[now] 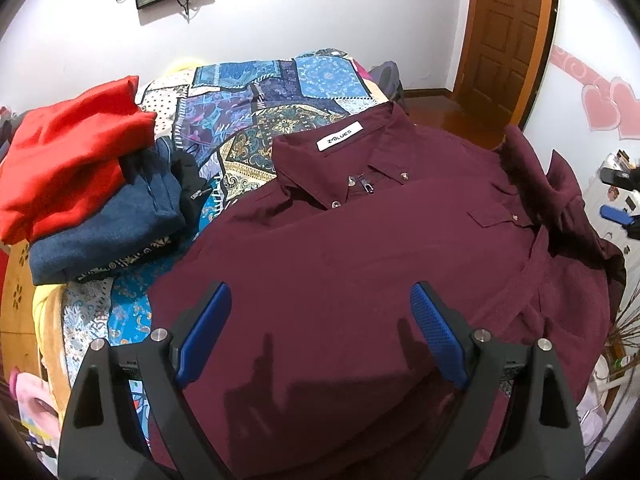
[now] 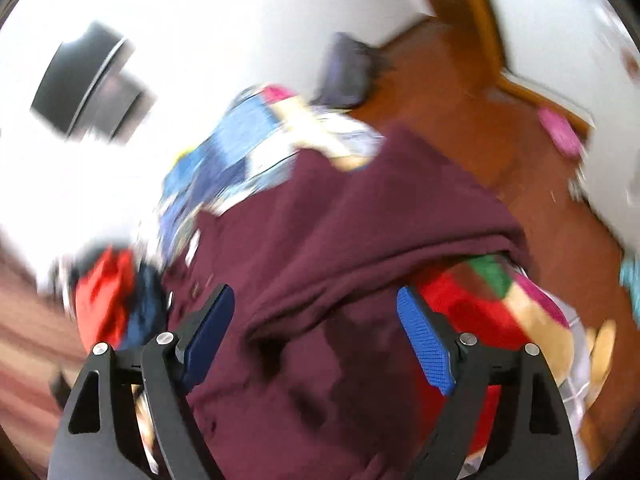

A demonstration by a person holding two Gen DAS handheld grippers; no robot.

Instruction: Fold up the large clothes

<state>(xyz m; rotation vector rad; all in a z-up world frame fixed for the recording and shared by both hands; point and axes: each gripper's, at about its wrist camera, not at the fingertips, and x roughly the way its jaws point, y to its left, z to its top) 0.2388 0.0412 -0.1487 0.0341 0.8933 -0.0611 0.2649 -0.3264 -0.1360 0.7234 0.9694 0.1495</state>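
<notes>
Left gripper (image 1: 320, 328) and right gripper (image 2: 316, 336) both hung with jaws apart, gripping nothing, over the maroon shirt (image 1: 360, 240) spread collar-far on the patterned bedspread (image 1: 240, 128). Risk: the bunched sleeve (image 1: 560, 208) beyond could fold in crooked.

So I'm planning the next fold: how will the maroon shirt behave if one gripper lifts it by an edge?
The shirt is probably floppy: it drapes and creases over the bed, so it would sag from one pinch. It looks thin and likely light. The collar, with its buttons, seems somewhat stiffer and may hold its shape better.
</notes>
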